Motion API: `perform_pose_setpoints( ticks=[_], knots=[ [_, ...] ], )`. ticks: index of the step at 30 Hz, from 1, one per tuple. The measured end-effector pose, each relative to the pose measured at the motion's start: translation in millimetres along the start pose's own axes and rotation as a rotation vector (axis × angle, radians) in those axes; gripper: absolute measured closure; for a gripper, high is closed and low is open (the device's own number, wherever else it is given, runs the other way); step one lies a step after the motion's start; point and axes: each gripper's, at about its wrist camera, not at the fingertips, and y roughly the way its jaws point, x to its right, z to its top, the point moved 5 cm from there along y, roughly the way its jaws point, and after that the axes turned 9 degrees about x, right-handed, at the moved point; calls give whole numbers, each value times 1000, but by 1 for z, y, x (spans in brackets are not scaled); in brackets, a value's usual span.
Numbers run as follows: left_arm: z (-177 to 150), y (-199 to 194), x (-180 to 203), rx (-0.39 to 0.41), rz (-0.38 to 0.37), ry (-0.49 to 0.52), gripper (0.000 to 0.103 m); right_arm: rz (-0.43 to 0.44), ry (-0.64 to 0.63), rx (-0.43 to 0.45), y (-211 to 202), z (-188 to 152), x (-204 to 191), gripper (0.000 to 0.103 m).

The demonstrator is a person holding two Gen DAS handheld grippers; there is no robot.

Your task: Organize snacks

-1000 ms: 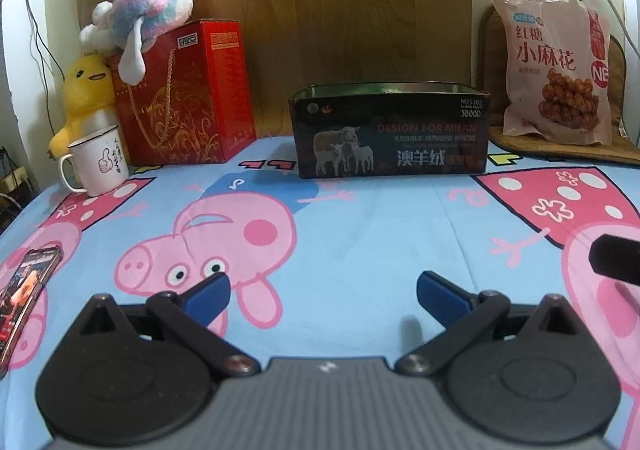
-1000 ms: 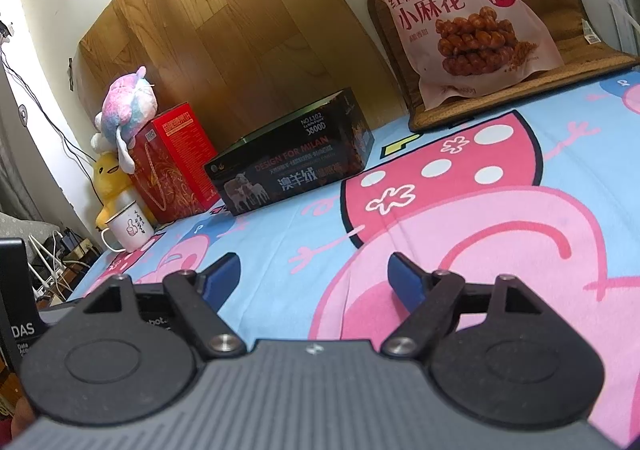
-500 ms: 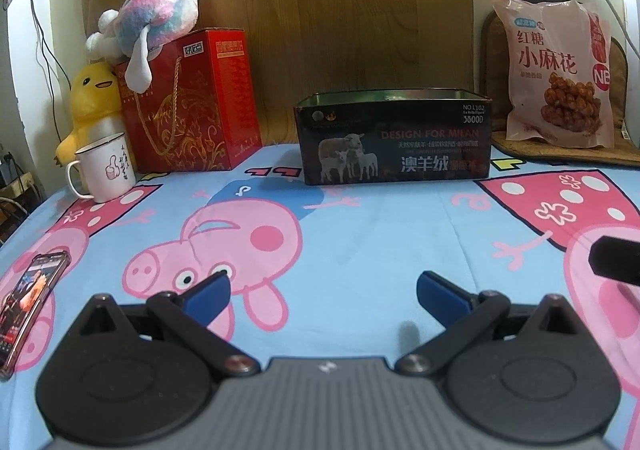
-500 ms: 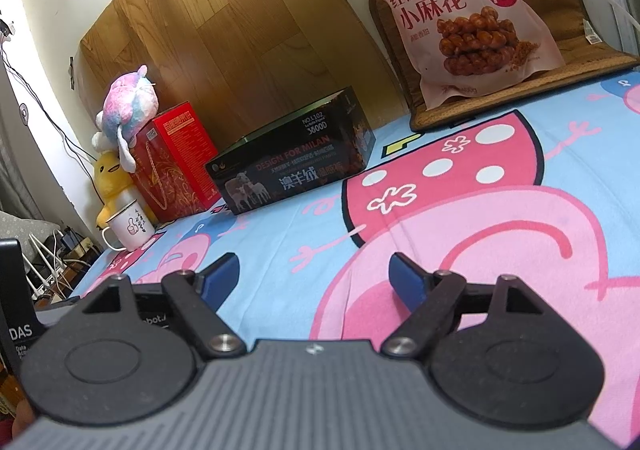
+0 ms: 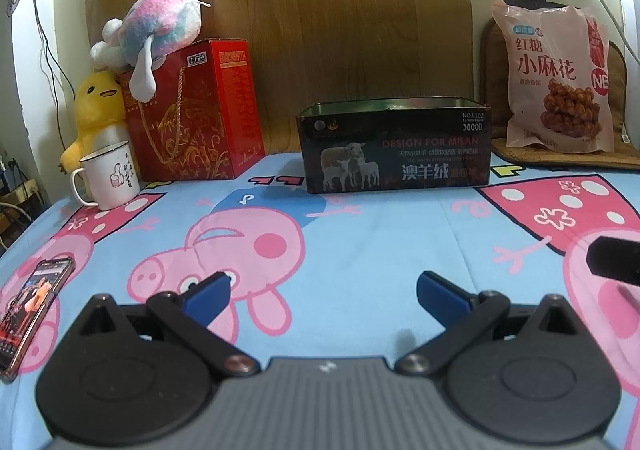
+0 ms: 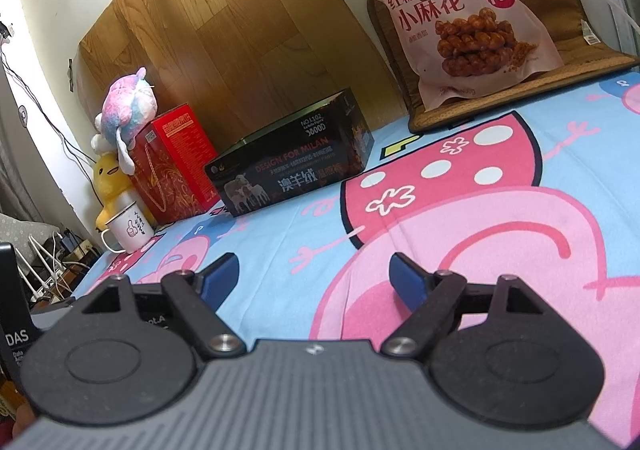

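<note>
Nearest, the left tongs and the right tongs both stand spread wide over the cartoon-print sheet with nothing between their blue pads. A phone is cut off at the left edge. Farther back sits the open dark tin box; its inside is hidden. The snack bag leans upright, probably against a woven mat, well right of the box.
</note>
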Motion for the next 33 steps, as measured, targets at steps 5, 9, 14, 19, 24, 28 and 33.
perform_pose_setpoints(
  ticks=[5,9,14,19,24,28,33],
  knots=[
    [0,-1,0,4,0,2,0,3,-1,-1,1,1,1,19],
    [0,0,-1,8,-2,4,0,-2,5,4,-1,1,2,19],
    [0,-2,0,13,-1,5,0,-7,9,8,-2,1,1,19],
    [0,-2,-1,14,-2,4,0,-9,9,10,-2,0,1,19],
    [0,-2,-1,14,-1,4,0,-8,9,11,-2,1,1,19],
    [0,-2,-1,14,-1,4,0,-8,9,11,-2,1,1,19],
    [0,-2,0,15,0,3,0,-7,12,17,-3,2,1,19]
  ],
)
